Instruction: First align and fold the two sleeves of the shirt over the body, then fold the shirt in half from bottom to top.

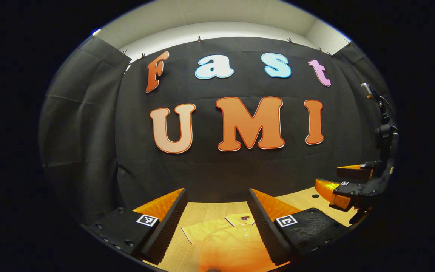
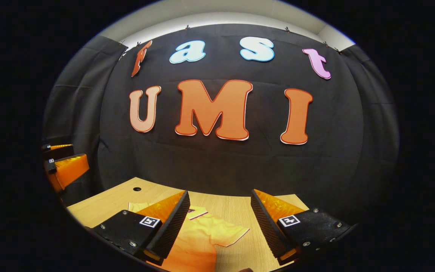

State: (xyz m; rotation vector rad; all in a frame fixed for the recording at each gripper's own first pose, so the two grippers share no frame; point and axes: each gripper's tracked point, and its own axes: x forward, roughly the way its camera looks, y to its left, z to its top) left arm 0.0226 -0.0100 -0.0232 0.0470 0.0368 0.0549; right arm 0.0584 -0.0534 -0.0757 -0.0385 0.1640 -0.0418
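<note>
Wooden surface (image 1: 206,211) below us carries the yellow shirt (image 1: 225,238), lying flat with its sleeves out. We hold our left gripper (image 1: 217,223) and right gripper (image 2: 219,223) above it, fingers spread wide, gripping nothing.

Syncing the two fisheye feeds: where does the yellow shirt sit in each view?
Left gripper view: the yellow shirt lies at bottom centre on the wooden table, between the open fingers, one sleeve spread left.
Right gripper view: the shirt sits bottom centre-left, partly behind the left finger, one sleeve spread right.
Shared landmark: the shirt's collar, towards the black cloth wall.
</note>
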